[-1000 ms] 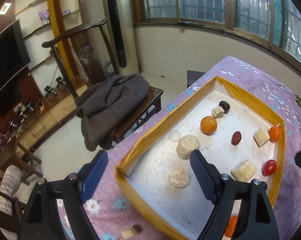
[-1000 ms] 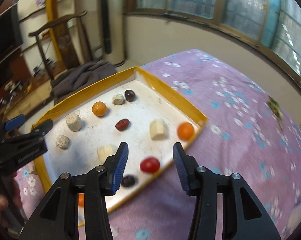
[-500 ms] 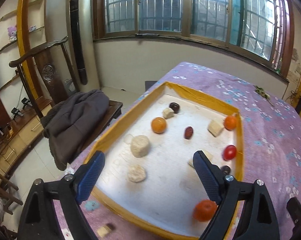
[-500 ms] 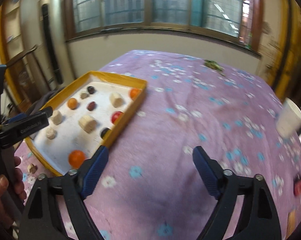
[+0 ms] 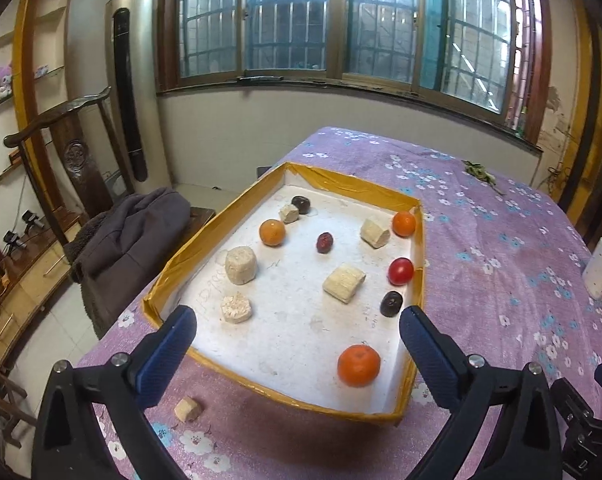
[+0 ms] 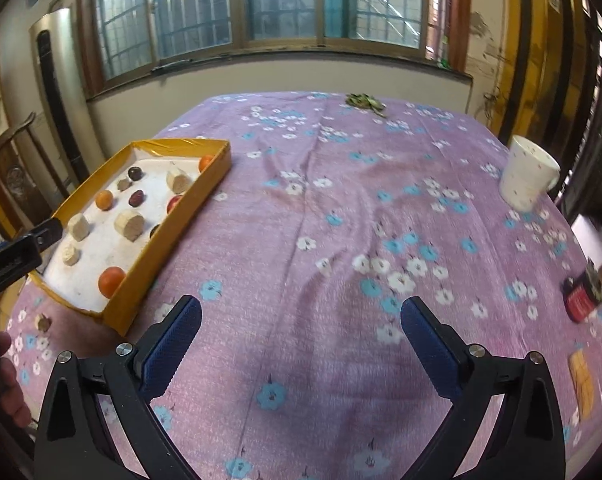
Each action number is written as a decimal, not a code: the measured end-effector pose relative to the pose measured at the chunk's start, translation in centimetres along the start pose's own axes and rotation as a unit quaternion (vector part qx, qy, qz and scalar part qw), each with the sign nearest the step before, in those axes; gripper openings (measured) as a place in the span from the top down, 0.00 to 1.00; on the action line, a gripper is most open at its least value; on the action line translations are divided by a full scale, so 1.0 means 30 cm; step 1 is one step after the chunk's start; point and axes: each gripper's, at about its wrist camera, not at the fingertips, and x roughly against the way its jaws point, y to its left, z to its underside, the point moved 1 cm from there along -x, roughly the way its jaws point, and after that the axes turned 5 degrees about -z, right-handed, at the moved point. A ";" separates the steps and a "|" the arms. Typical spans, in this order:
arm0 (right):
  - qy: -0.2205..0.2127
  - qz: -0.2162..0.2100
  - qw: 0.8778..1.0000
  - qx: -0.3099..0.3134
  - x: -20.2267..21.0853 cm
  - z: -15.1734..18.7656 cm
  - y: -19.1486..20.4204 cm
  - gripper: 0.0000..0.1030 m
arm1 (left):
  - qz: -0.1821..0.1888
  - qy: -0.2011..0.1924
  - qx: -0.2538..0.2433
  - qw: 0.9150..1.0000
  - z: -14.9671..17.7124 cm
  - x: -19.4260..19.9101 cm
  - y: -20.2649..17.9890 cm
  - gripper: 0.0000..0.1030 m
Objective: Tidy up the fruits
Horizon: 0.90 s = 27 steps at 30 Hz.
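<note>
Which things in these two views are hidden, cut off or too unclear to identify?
- Dark fruit, right wrist view: mostly hidden behind the tray wall.
- Right gripper, left wrist view: cut off by the frame's corner, so its jaws are unseen there.
- Red-and-black item, right wrist view: blurred at the edge; unidentifiable.
- Yellow item, right wrist view: distorted near the edge; unidentifiable.

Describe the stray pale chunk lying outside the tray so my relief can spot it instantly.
Find the yellow-rimmed tray on the purple floral cloth. Just outside the tray's near left corner, on the cloth, lies one small tan chunk. Every other pale piece sits on the tray's white floor; this one alone rests on fabric.
</note>
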 end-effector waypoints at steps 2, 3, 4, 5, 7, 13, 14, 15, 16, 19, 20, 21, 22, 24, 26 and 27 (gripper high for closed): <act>-0.006 0.014 1.000 -0.005 0.015 0.010 0.006 0.02 | 0.014 0.004 0.000 1.000 0.000 -0.006 0.007 0.00; -0.010 0.016 1.000 -0.010 0.020 0.012 0.009 0.02 | 0.023 0.010 0.000 1.000 0.000 -0.011 0.012 0.00; -0.017 0.015 1.000 -0.015 0.029 0.015 0.011 0.02 | 0.025 0.008 -0.001 1.000 0.000 -0.012 0.016 0.00; -0.025 0.018 0.999 -0.018 0.037 0.018 0.015 0.02 | 0.021 0.003 -0.005 1.000 0.003 -0.011 0.020 0.00; -0.028 0.027 0.999 -0.021 0.043 0.020 0.030 0.02 | 0.010 -0.003 -0.016 1.000 0.005 -0.011 0.027 0.00; -0.028 0.033 0.999 -0.013 0.043 0.028 0.081 0.02 | 0.037 -0.012 -0.030 0.999 0.003 -0.002 0.061 0.00; -0.027 0.034 0.999 -0.012 0.042 0.031 0.088 0.02 | 0.044 -0.012 -0.030 0.999 0.003 -0.001 0.065 0.00; -0.025 0.034 0.999 -0.010 0.042 0.034 0.095 0.02 | 0.049 -0.011 -0.032 0.998 0.002 -0.001 0.068 0.00; -0.023 0.035 0.999 -0.009 0.039 0.036 0.100 0.02 | 0.051 -0.008 -0.036 0.998 0.000 -0.002 0.068 0.00; -0.018 0.039 0.999 -0.003 0.037 0.046 0.116 0.02 | 0.043 -0.004 -0.041 0.998 -0.001 -0.003 0.073 0.00; -0.018 0.040 0.999 -0.003 0.037 0.049 0.119 0.02 | 0.040 -0.007 -0.040 0.998 0.000 -0.001 0.076 0.00; -0.017 0.041 0.999 -0.002 0.037 0.052 0.122 0.02 | 0.040 -0.009 -0.040 0.998 0.003 0.000 0.078 0.00; -0.016 0.043 0.999 -0.001 0.038 0.054 0.124 0.02 | 0.039 -0.010 -0.040 0.998 0.006 0.001 0.079 0.00; -0.016 0.044 0.999 0.000 0.040 0.057 0.127 0.02 | 0.030 -0.012 -0.045 0.998 0.009 0.002 0.076 0.00; -0.015 0.047 0.999 0.001 0.042 0.059 0.131 0.02 | 0.026 -0.017 -0.052 0.998 0.012 0.006 0.073 0.00; -0.014 0.048 0.999 0.001 0.042 0.060 0.134 0.02 | 0.028 -0.018 -0.055 0.998 0.013 0.007 0.072 0.00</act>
